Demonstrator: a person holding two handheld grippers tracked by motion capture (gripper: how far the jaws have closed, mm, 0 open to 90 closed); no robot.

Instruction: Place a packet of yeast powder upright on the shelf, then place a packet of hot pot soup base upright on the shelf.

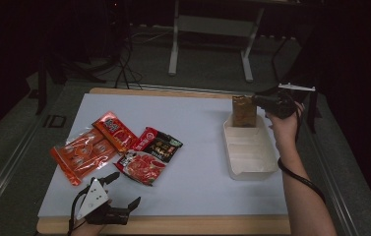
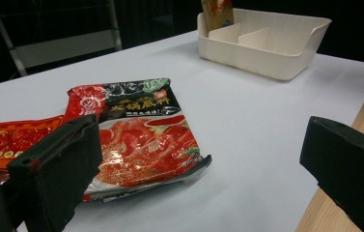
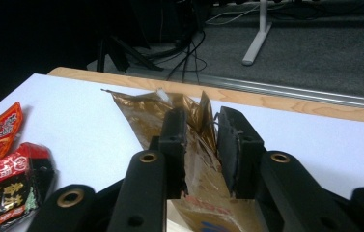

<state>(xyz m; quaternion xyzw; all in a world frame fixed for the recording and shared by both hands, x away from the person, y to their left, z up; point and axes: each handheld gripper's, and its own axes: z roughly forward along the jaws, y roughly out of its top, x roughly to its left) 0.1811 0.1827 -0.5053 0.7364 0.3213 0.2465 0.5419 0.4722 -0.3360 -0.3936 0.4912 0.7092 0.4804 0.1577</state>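
The right gripper [image 1: 262, 102] sits at the far right of the table, over the far end of the cream tray [image 1: 266, 162], with the gold packet [image 1: 244, 111] standing upright in the tray's far compartment, its long axis vertical. In the right gripper view the crumpled top of the gold packet [image 3: 189, 140] rises between the two black jaws, which stand narrow and slightly parted; a sliver of gap shows on the right-hand pad, so the grip looks loosened rather than pressing (though the left pad may be touching the foil). The packet lies straight ahead of these jaws, so I judge a clean pull back along the gripper's own line would leave it standing. The left gripper [image 1: 124, 189] rests at the near left edge, jaws wide and empty, with the red noodle packet [image 2: 141, 140] just beyond them, clearly the nearer hand for it.
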